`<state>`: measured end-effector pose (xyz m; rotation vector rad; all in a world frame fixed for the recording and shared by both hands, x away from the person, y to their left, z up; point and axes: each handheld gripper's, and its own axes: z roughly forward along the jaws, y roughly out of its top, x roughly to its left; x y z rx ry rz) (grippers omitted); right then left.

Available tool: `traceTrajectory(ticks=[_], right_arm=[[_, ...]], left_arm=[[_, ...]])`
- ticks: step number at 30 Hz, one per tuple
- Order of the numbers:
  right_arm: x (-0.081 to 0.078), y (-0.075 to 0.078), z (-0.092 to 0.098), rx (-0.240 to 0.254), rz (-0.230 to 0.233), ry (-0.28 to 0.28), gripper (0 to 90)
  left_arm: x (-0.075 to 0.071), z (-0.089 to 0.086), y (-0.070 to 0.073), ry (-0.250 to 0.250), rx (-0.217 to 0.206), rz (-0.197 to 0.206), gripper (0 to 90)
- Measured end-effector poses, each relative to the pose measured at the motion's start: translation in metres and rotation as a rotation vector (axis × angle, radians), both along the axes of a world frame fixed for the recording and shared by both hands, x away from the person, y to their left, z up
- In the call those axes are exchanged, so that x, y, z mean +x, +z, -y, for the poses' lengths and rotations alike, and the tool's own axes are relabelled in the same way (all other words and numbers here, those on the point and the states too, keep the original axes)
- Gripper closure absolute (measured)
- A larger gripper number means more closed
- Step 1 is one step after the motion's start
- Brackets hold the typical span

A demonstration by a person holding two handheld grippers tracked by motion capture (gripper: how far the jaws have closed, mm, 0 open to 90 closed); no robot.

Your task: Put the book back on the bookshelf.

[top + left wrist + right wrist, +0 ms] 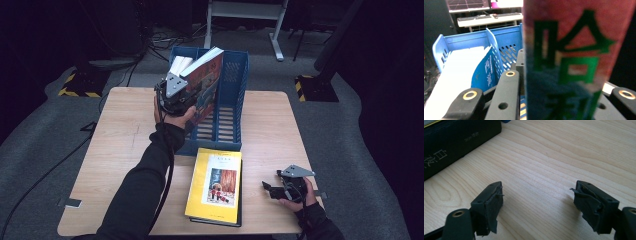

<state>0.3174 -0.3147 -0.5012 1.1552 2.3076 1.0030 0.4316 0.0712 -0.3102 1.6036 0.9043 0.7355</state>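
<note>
1. the right gripper (537, 202) has its two black fingers (487, 205) spread wide apart, with nothing between them.
2. the padding on the fingers is worn and ragged at the edges.
3. below and between them lies the bare light wooden desk (554, 162), its grain running across the view.
4. at the upper left, a dark book (456, 142) lies flat on the desk, pale characters printed on its spine; a yellow strip shows at its top edge.
</note>
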Motion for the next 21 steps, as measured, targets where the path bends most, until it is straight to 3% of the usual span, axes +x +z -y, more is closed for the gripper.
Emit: traceTrajectory(ticks=[5, 12, 21], right_arm=[[0.0, 0.0, 0.0, 0.0, -0.001, 0.0, 23.3], [0.0, 0.0, 0.0, -0.001, -0.001, -0.002, 23.3], [0.0, 0.0, 0.0, 0.0, 0.0, -0.007, 23.3]], left_arm=[[0.011, 0.01, -0.004, 0.031, 0.005, -0.019, 74.3], [0.029, 0.027, -0.016, 0.105, -0.024, -0.056, 74.3], [0.038, 0.038, -0.03, 0.126, -0.059, -0.061, 74.2]])
